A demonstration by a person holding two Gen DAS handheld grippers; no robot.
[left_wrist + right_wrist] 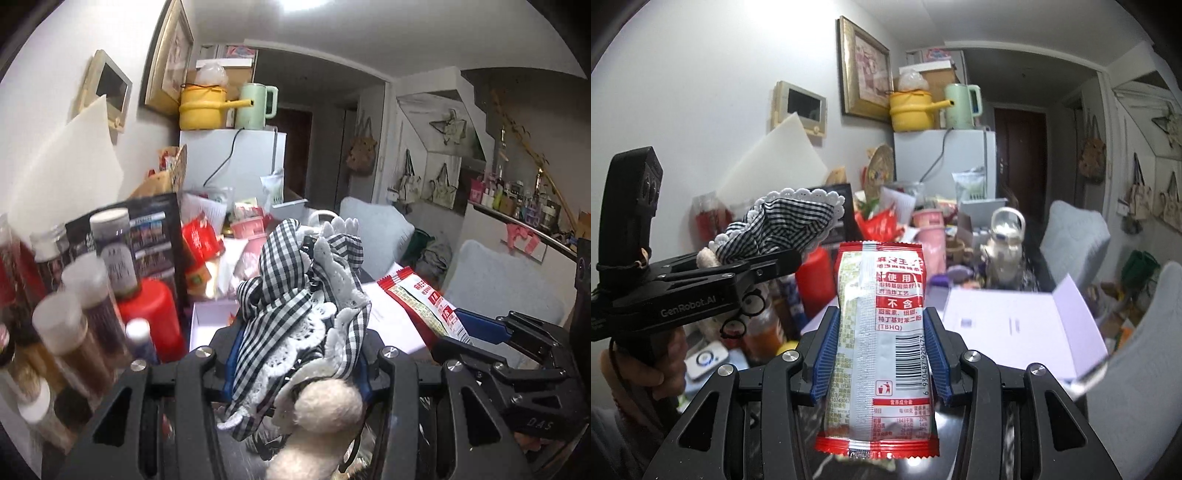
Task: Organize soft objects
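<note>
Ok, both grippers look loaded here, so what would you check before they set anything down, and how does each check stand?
1. Left gripper shut on the checked cloth toy: ok.
2. Right gripper shut on the snack packet, blue pads on both its sides: ok.
3. Packet held upright, not slipping: ok.
4. Toy fully gathered: not ok, its woolly white end hangs loose behind the fingers.
5. The two grippers apart from each other: ok.
6. Free spot to put things: cannot tell; the open white box shows bare white inside, but the table around it is crowded.
</note>
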